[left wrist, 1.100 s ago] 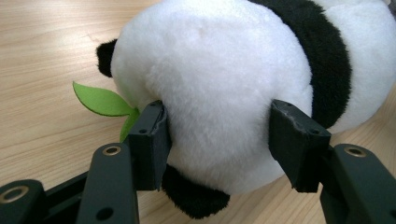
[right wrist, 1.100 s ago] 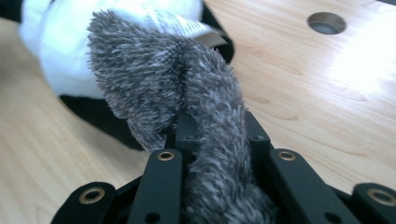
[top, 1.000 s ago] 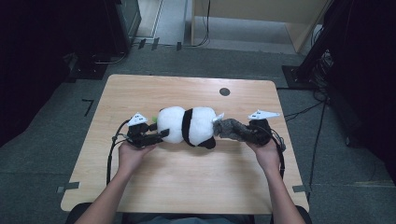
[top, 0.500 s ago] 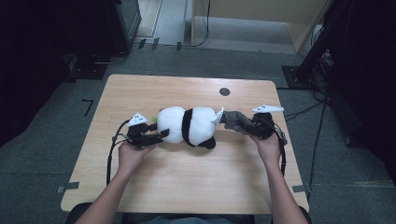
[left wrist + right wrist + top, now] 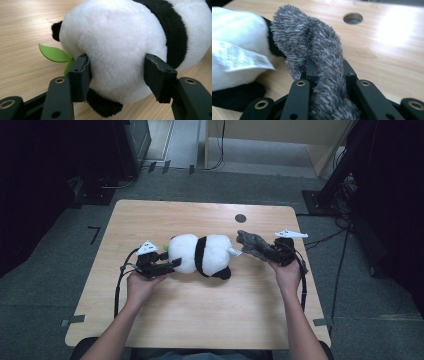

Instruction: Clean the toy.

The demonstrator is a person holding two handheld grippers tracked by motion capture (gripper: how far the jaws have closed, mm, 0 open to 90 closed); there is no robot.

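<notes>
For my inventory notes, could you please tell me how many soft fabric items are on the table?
2: a panda plush lying mid-table with the left gripper clamped on its white end, and a grey fuzzy cloth piece held by the right gripper just beside it.

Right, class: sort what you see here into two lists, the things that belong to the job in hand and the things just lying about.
In the job:
- toy panda, squeezed at one end by the left tongs
- grey fuzzy sock, clamped in the right tongs

Just there:
- wooden table
- round hole in the tabletop
- cables on the floor
</notes>
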